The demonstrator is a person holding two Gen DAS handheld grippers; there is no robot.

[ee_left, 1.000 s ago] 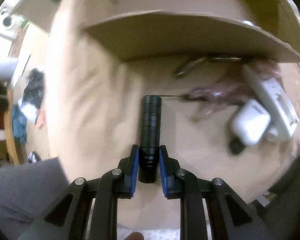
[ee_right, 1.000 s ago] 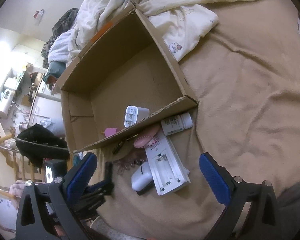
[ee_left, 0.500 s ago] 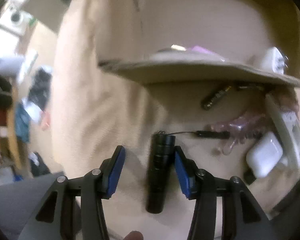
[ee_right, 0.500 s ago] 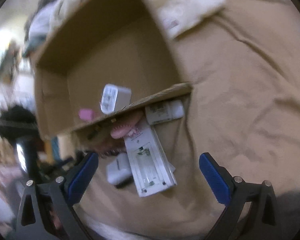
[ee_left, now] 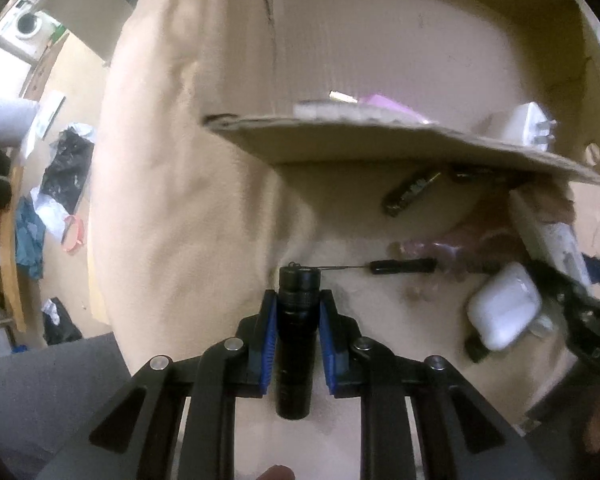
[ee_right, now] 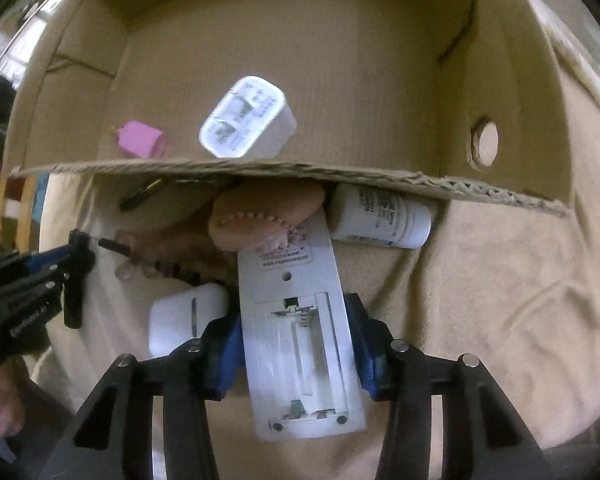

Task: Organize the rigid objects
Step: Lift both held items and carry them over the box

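Cardboard box [ee_right: 284, 60], brown and open-topped, sits on the tan blanket [ee_right: 500, 280] with its near wall just beyond the clutter, holding a white charger cube [ee_right: 248, 118] and plenty of bare floor. My right gripper [ee_right: 296, 350] has just closed on the white flat remote [ee_right: 300, 344] with its battery bay exposed, so I judge both pickups done. My left gripper [ee_left: 299, 338] clamps the black cylindrical flashlight [ee_left: 297, 332]; next I must lift both clear over that near edge.
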